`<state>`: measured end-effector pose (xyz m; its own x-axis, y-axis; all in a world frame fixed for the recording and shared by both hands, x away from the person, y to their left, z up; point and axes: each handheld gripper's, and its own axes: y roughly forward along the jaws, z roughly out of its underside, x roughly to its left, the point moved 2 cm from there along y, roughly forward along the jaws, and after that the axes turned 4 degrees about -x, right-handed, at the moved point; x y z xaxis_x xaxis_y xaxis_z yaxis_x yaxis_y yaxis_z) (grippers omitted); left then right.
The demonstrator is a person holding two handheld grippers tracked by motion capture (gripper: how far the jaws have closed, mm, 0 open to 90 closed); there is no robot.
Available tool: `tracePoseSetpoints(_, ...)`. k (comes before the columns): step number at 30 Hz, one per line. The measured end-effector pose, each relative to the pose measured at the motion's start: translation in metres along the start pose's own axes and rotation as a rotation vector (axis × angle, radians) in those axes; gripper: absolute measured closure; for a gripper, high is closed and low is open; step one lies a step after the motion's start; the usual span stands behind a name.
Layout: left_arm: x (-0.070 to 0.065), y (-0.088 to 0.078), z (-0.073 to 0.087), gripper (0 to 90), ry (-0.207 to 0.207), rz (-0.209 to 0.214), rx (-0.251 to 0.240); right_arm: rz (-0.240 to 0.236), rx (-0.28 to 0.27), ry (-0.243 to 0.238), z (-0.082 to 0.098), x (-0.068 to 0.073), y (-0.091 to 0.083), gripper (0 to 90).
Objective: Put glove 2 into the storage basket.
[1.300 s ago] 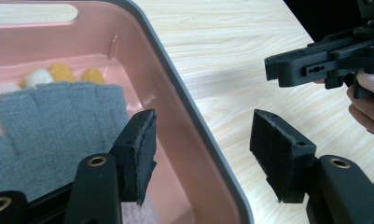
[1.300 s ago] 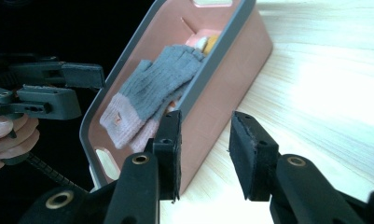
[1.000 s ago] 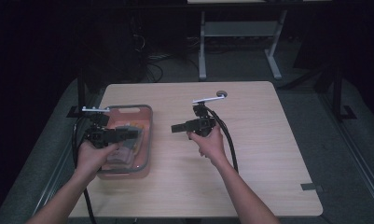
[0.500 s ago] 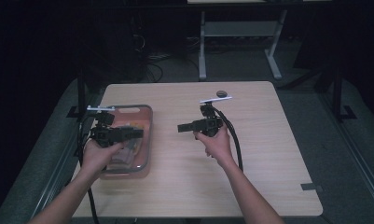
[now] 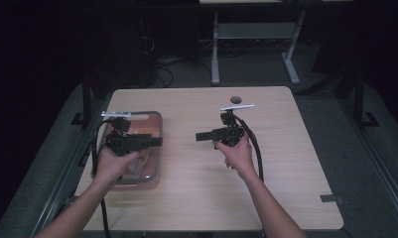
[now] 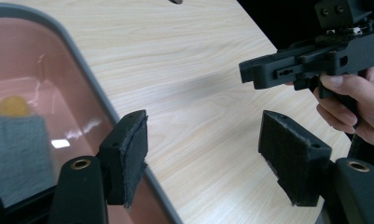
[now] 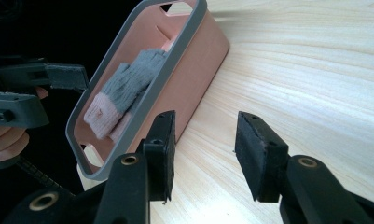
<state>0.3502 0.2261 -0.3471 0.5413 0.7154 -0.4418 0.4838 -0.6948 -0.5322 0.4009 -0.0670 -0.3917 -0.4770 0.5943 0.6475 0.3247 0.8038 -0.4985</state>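
In the high view a wooden table (image 5: 286,163) fills the middle of the frame, and a pink basket with a grey rim (image 5: 158,130) sits at its left side. The left gripper (image 5: 157,142) hangs over the basket at centre left, its tip pointing toward the right of the frame; the right gripper (image 5: 200,136) hovers over bare wood at the centre, its tip pointing left, so the two face each other with a gap of table between them. In the left gripper view its jaws stand spread, having just been opening, with nothing between them; the basket's rim (image 6: 89,86) runs down the left of the frame. In the right gripper view its jaws are also apart and have just been opening, empty, with the basket wall (image 7: 201,60) in the upper left. Inside the basket lies a grey knitted glove with a pale pink cuff (image 7: 128,86), resting loose, well apart from both grippers.
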Motion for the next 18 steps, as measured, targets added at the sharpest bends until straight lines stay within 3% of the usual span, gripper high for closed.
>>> tracePoseSetpoints(7, -0.010, 0.010, 0.000, 29.2, 0.024, 0.020, 0.011, 0.010, -0.010, 0.007, 0.002, -0.006, -0.009, 55.7)
tracePoseSetpoints(18, -0.020, 0.021, -0.001, 27.1, 0.025, 0.038, 0.012, 0.020, -0.008, 0.014, 0.005, -0.013, -0.022, 52.5)
